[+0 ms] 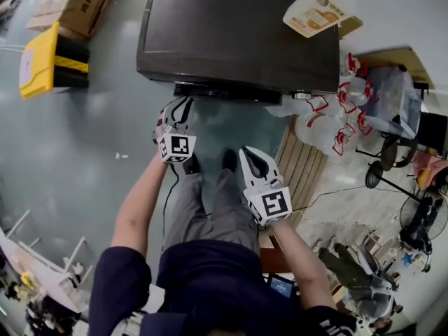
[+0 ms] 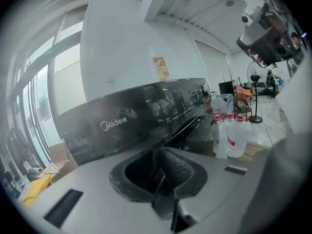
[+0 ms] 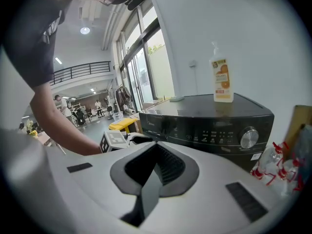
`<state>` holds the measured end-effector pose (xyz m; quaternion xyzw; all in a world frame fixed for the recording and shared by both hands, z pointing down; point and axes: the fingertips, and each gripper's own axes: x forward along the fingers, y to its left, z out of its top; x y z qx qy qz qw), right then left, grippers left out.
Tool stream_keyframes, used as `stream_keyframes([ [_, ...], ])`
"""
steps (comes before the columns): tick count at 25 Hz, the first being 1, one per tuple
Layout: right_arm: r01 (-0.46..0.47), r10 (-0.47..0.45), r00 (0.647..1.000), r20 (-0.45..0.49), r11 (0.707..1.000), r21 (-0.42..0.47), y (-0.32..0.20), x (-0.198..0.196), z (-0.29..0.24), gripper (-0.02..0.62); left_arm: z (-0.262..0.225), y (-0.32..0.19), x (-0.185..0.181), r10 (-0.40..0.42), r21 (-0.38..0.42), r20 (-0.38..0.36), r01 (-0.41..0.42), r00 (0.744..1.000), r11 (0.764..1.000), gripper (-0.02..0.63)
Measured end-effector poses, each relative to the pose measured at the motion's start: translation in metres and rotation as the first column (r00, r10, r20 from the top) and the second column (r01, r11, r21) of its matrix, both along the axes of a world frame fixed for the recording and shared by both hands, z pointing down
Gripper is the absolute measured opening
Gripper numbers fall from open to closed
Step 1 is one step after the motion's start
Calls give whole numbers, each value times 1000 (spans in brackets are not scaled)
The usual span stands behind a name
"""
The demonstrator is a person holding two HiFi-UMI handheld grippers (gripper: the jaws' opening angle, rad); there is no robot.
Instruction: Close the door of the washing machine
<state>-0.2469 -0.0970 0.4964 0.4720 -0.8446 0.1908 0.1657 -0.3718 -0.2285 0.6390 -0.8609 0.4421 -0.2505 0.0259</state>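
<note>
holding left gripper (image 1: 178,109) and right gripper (image 1: 250,158) low before washing machine (image 1: 238,37).

washing machine (image 1: 238,33): front face hidden from above, head view | control panel (image 3: 214,136): print too small to read | pump bottle (image 3: 222,82): label print illegible

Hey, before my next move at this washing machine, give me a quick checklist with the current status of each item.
1. Washing machine door fully shut: cannot tell; only a dark strip along its front shows from above.
2. Left gripper empty, jaws together: ok.
3. Right gripper empty, jaws together: ok.
4. Bottle upright on the machine top: ok.
5. Jugs beside the machine, not before its front: ok.
</note>
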Motion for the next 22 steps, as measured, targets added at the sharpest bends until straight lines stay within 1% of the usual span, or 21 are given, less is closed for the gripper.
stream_keyframes([
  [4, -12, 12, 1000, 6, 1000, 27, -8, 3, -13, 20, -21, 4, -1, -5, 18, -33, 6, 999, 1000, 52],
  [7, -7, 7, 1000, 6, 999, 43, -11, 3, -25, 20, -38, 9, -2, -2, 50, -61, 5, 998, 999, 37],
  [11, -18, 17, 1000, 13, 997, 77, -16, 5, -40, 20, -68, 12, -6, -14, 86, -113, 24, 993, 996, 29],
  [13, -25, 24, 1000, 12, 995, 94, -17, 8, -48, 20, -88, 16, -7, -8, 104, -128, 21, 992, 994, 26],
  [16, -44, 44, 999, 6, 991, 130, -19, 14, -65, 20, -125, 20, -9, -10, 136, -176, 34, 984, 990, 25],
  [18, -62, 62, 998, 5, 985, 159, -22, 19, -79, 20, -150, 21, -15, -9, 166, -186, 40, 983, 985, 25],
  [20, -81, 81, 997, 7, 978, 192, -24, 26, -95, 20, -173, 22, -20, -18, 178, -197, 54, 980, 983, 25],
  [22, -96, 96, 995, 14, 970, 224, -26, 33, -112, 20, -199, 23, -23, -33, 195, -245, 82, 969, 977, 25],
])
